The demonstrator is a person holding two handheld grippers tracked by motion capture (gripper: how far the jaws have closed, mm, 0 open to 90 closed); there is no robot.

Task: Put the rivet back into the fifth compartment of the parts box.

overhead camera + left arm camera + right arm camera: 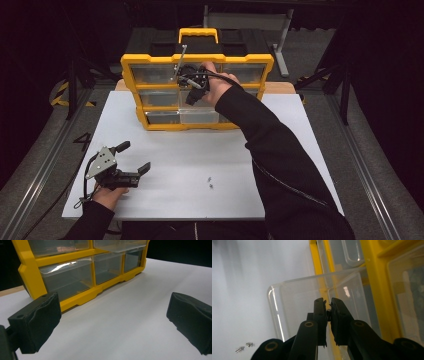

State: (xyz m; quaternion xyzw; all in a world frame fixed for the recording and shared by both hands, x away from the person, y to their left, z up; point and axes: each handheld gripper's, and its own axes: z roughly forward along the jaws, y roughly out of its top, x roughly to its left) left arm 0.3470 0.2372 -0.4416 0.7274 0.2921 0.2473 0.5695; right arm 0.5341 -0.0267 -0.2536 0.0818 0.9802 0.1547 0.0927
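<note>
Pinched nearly together, my right gripper (328,307) hangs over a pulled-out clear plastic drawer (294,293) of the yellow-framed organizer (129,75). My left gripper (134,156) rests spread wide on the white table (200,160).

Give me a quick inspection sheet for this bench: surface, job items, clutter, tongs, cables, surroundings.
Surface: white table, flat, bare around the tools.
Job items: yellow drawer cabinet upright at the far edge; one clear drawer pulled out; two small screws loose on the table.
Clutter: nothing seen.
Tongs: right tongs closed on the pulled-out drawer's front; left tongs wide open, low over the near left of the table, holding nothing.
Cables: black cable trails from the left tongs off the near edge.
Surroundings: dark room, metal rails on the floor along both sides of the table.
</note>
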